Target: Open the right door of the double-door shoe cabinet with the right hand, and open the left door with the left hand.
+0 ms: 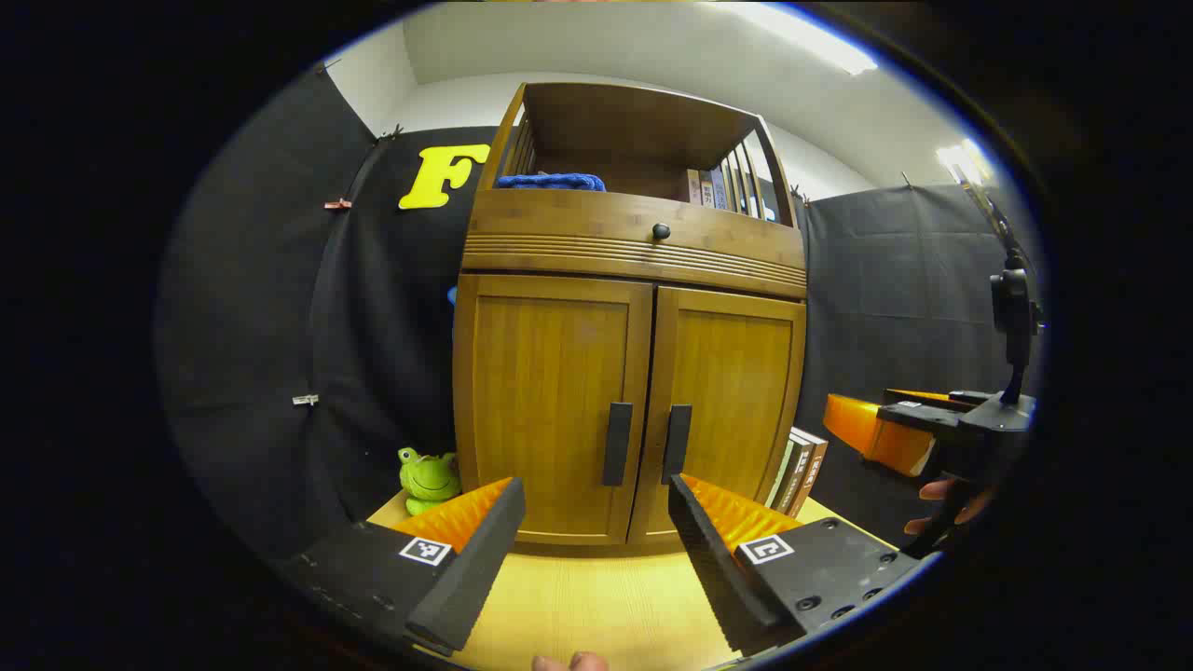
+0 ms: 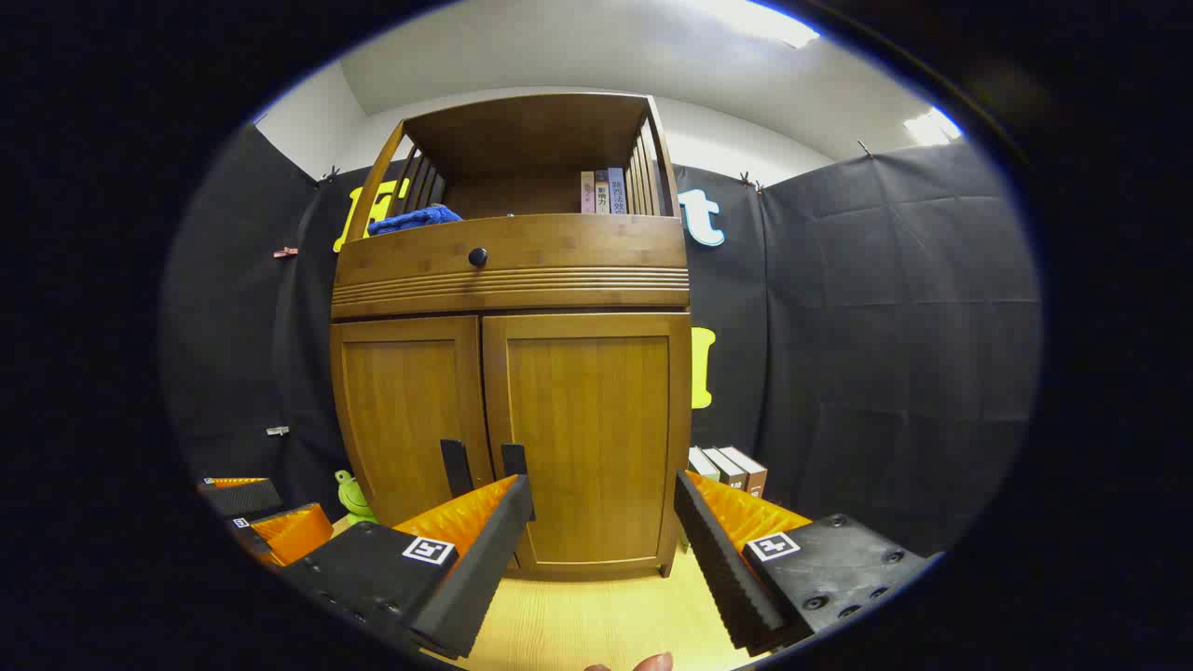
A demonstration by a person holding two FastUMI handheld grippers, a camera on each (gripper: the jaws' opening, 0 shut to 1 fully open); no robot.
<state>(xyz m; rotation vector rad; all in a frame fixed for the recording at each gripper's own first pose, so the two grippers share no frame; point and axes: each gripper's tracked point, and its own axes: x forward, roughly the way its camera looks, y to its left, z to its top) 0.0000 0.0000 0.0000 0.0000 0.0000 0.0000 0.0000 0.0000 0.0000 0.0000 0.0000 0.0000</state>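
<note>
A wooden double-door shoe cabinet (image 1: 634,308) stands on a pale wood table, both doors closed. In the left gripper view the left door (image 1: 550,401) and right door (image 1: 732,401) each carry a dark vertical handle, the left handle (image 1: 616,444) and the right handle (image 1: 677,444). My left gripper (image 1: 596,522) is open, a short way in front of the handles. In the right gripper view the right door (image 2: 592,438) faces me and its handle (image 2: 514,463) is partly hidden behind a finger. My right gripper (image 2: 604,531) is open in front of that door. The right gripper (image 1: 923,424) also appears at the right of the left gripper view.
A drawer with a round knob (image 1: 661,230) sits above the doors, and the open shelf holds a blue cloth (image 1: 552,181) and books (image 1: 713,189). A green frog toy (image 1: 427,477) stands left of the cabinet, books (image 1: 802,469) lean at its right. Black cloth walls surround the booth.
</note>
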